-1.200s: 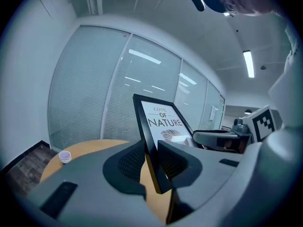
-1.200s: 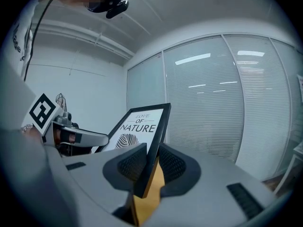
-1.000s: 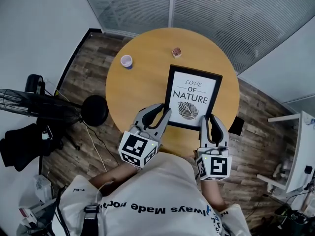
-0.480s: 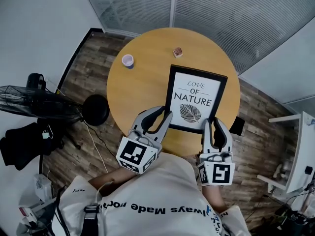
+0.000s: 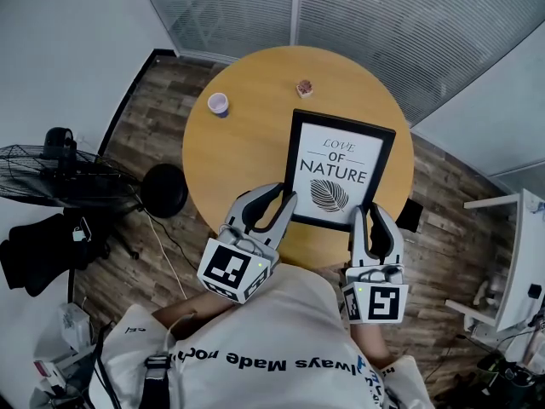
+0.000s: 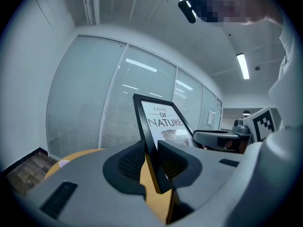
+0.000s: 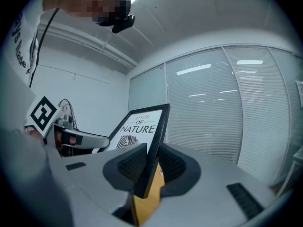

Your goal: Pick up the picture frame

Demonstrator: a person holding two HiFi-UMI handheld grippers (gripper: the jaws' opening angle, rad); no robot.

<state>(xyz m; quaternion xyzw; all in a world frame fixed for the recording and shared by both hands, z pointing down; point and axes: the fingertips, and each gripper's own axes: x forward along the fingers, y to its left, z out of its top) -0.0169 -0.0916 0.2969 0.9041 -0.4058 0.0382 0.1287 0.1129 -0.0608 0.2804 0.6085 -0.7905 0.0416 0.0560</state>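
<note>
left gripper (image 5: 274, 201) jaws clamp picture frame (image 5: 339, 170) left rail | right gripper (image 5: 371, 220) jaws clamp right rail | frame tilts up beyond both jaws | likely light, stiff, fragile: grip rails only

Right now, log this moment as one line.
picture frame: held near both lower corners, far edge raised | left gripper: shut on frame | right gripper: shut on frame
</note>
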